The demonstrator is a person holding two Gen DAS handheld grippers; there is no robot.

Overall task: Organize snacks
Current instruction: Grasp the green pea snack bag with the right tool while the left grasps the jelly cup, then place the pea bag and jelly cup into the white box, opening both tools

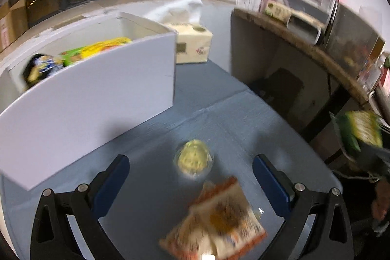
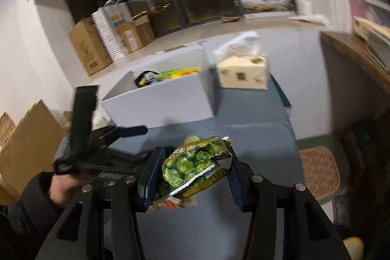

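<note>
Your right gripper [image 2: 192, 174] pinches a torn green snack bag [image 2: 195, 167].
Your left gripper [image 1: 191, 180] hangs spread; the bag could spill before reaching the white box [image 2: 158, 104].

Black jaws, blue pads [image 1: 114, 184], silver screws

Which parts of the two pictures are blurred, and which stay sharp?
Left wrist view: the orange packet and the round snack are motion-smeared; the left gripper stays sharp. Right wrist view: the green packet is fairly sharp, the tissue box smeared.
</note>
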